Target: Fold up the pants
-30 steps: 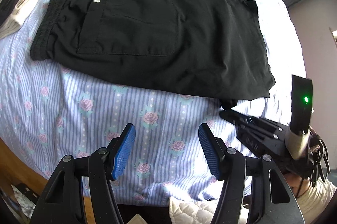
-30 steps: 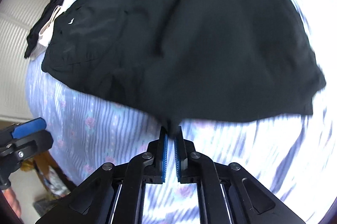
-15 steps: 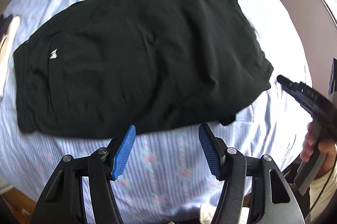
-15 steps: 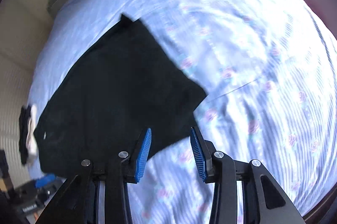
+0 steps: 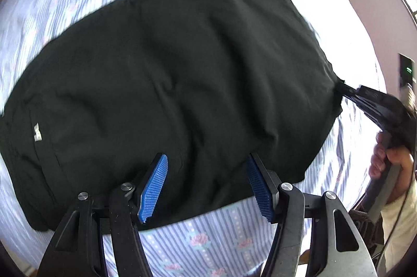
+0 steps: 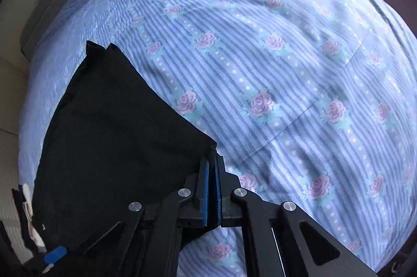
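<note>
Black pants (image 5: pixel 169 84) lie spread on the bed, with a small white logo at the left. My left gripper (image 5: pixel 207 181) is open, its blue pads over the pants' near edge with the cloth between them. My right gripper (image 6: pixel 211 172) is shut on a corner of the pants (image 6: pixel 112 146) at the hem. It also shows in the left wrist view (image 5: pixel 346 90), pinching the pants' right edge.
The bed sheet (image 6: pixel 273 68) is blue striped with pink roses. Folded black and white clothes (image 6: pixel 24 214) lie at the far left of the right wrist view. A hand (image 5: pixel 391 162) holds the right gripper's handle. A wall stands beyond the bed at the right.
My right gripper has shut on the pants' hem corner. My left gripper has moved forward over the pants' near edge, still open.
</note>
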`<state>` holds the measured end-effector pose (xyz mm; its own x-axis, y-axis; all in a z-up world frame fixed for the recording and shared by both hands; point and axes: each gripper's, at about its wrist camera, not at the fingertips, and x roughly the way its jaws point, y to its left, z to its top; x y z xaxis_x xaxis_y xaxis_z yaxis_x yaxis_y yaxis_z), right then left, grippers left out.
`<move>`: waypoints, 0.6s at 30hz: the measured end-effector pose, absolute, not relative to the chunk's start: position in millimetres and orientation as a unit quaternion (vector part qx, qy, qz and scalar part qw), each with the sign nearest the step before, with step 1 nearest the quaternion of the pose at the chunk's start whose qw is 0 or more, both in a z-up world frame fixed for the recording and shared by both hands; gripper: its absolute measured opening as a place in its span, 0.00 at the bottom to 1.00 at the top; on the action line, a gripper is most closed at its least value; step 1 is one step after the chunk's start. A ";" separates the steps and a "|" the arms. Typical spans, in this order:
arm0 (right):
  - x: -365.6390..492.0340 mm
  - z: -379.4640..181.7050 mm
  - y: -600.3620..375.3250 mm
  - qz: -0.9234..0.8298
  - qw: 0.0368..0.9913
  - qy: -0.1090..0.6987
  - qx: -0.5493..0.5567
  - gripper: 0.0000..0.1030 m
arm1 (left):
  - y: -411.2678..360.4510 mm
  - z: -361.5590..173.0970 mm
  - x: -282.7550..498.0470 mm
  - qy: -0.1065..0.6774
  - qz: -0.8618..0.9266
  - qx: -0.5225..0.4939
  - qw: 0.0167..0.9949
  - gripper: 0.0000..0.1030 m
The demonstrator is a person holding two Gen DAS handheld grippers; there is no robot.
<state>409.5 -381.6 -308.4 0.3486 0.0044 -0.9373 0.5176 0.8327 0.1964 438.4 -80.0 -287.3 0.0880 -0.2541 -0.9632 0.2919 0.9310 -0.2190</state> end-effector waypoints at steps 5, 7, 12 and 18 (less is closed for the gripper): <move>381.5 -272.7 -362.5 -0.173 0.791 0.541 0.227 0.04 | -101.1 -273.1 494.8 0.611 -0.225 0.060 0.756 0.60; 372.2 -272.7 -358.3 -0.176 0.791 0.540 0.228 0.04 | -113.2 -267.7 521.1 0.596 -0.237 0.076 0.763 0.60; 366.3 -288.6 -372.9 -0.187 0.779 0.543 0.253 0.05 | -167.6 -256.5 593.7 0.559 -0.282 0.124 0.770 0.60; 367.1 -294.9 -379.0 -0.200 0.771 0.534 0.283 0.05 | -245.9 -275.0 632.4 0.529 -0.351 0.237 0.735 0.58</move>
<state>367.1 -379.0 -294.9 0.3494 -0.0051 -0.9370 0.6108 0.7596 0.2236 632.4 -245.9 -275.0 0.1941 -0.2662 -0.9442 0.7675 0.6406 -0.0229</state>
